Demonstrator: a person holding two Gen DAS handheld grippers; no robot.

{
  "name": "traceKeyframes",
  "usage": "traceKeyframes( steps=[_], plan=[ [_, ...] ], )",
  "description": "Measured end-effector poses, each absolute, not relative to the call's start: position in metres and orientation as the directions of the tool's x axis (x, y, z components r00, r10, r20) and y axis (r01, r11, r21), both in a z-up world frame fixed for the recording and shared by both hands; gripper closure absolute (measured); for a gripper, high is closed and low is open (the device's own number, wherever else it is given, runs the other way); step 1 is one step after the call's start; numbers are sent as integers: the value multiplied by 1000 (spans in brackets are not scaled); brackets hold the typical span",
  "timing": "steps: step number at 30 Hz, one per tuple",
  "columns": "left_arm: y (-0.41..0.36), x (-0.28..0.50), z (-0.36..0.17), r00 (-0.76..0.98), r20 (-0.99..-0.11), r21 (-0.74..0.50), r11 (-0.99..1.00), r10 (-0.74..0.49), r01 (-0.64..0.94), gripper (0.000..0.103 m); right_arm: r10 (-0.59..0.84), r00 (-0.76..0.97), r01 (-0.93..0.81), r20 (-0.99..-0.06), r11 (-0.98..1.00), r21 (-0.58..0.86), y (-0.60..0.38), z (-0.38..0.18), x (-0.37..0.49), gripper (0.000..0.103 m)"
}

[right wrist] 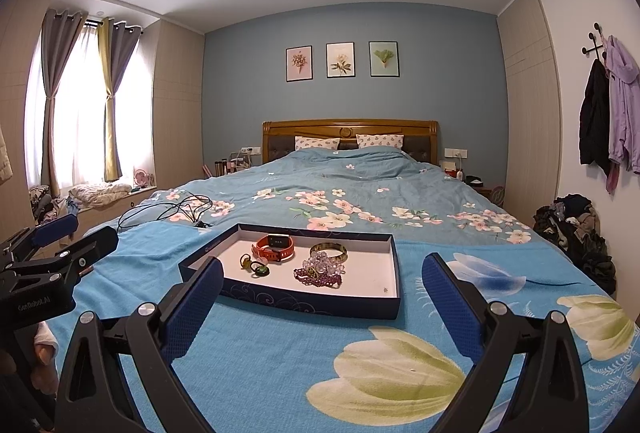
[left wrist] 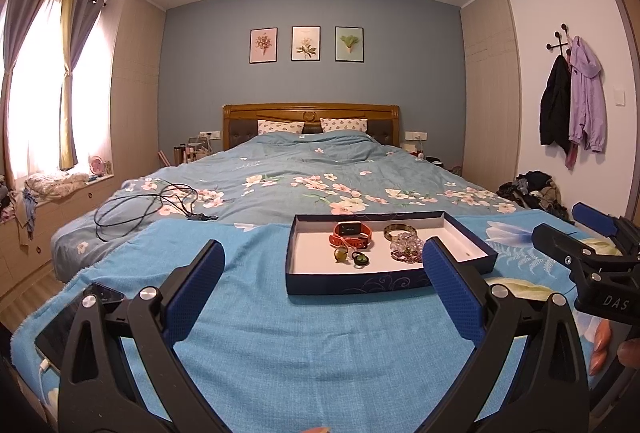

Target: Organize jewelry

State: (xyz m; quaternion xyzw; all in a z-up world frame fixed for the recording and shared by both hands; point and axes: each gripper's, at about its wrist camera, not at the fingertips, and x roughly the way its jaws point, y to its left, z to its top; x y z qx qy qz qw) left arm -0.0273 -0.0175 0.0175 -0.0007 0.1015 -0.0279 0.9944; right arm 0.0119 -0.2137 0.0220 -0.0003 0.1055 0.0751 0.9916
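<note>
Both black tongs with blue textured pads, left tongs (left wrist: 324,289) and right tongs (right wrist: 322,299), are spread wide and grip nothing, above a turquoise floral blanket (right wrist: 280,353) on the bed; ahead lies a shallow navy cardboard tray with white interior (right wrist: 320,303); inside it lie an orange-strapped smartwatch (right wrist: 275,247), a brass bangle (right wrist: 329,250), a clear crystal bead bracelet (right wrist: 322,263), a purple bead strand (right wrist: 316,278) and two small green rings (right wrist: 254,265).
</note>
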Motion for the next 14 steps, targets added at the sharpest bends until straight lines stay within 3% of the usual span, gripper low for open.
traceKeyframes(
  steps=[7,14],
  plan=[
    [-18,-23,14,972,-225,-16,998,-62,60,5,155,962,-155,-226,988,18,-217,22,14,7],
    [-1,6,0,933,-354,-43,998,-55,43,5,125,899,-121,-420,992,36,-251,10,54,7]
  ],
)
